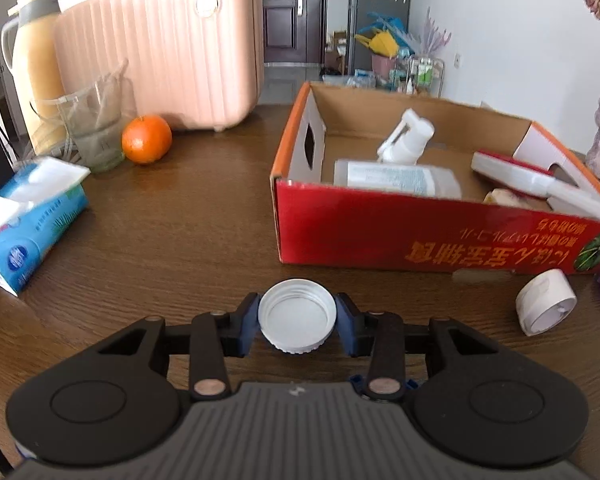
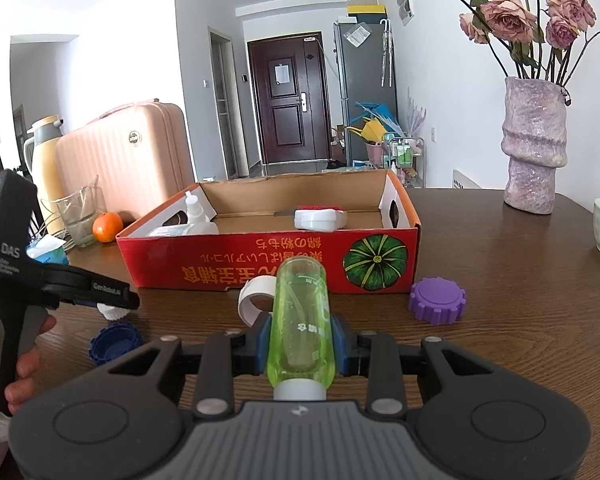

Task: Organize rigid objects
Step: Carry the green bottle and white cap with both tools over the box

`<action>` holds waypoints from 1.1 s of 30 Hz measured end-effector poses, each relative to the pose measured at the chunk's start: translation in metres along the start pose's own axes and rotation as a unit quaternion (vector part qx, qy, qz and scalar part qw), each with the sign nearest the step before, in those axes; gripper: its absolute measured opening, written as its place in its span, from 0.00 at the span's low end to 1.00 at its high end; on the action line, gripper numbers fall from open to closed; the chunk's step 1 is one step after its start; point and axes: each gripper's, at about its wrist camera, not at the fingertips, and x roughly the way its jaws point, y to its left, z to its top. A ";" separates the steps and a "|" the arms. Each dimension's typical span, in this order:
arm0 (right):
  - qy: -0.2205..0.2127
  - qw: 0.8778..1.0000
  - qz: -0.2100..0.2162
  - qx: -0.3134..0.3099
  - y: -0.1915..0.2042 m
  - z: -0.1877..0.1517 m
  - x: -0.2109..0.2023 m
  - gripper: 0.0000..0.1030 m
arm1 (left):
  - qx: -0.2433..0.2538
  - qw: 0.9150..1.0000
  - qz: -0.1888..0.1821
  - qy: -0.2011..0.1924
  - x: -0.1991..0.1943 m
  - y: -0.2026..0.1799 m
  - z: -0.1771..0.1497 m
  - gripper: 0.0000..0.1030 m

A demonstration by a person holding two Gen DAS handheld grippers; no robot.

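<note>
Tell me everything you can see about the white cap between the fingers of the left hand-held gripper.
The white round plastic screw cap lies with its open side up, showing a smooth hollow inside and a ribbed outer rim. It looks clean and undamaged. It sits between the blue pads of the left hand-held gripper, which meet it on both sides, just over the brown wooden table. Whether it rests on the table cannot be told.

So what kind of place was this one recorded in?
Most likely a lived-in home, at a wooden dining table. The pink suitcase and thermos jug standing on the table, a vase of dried roses, and a hallway to a dark front door beside a fridge suggest an apartment.
</note>
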 end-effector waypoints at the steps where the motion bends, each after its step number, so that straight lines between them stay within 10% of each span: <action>1: -0.001 1.000 0.000 0.000 0.000 0.000 0.000 0.29 | 0.002 1.000 0.000 -0.007 -0.004 0.000 0.000 0.40; 16: -0.010 1.000 0.007 -0.001 0.002 0.000 -0.006 0.29 | 0.031 0.993 -0.041 -0.104 -0.083 -0.019 -0.010 0.40; 33: -0.035 0.999 0.027 -0.006 0.009 0.003 -0.023 0.29 | 0.040 0.990 -0.059 -0.123 -0.113 -0.037 -0.030 0.40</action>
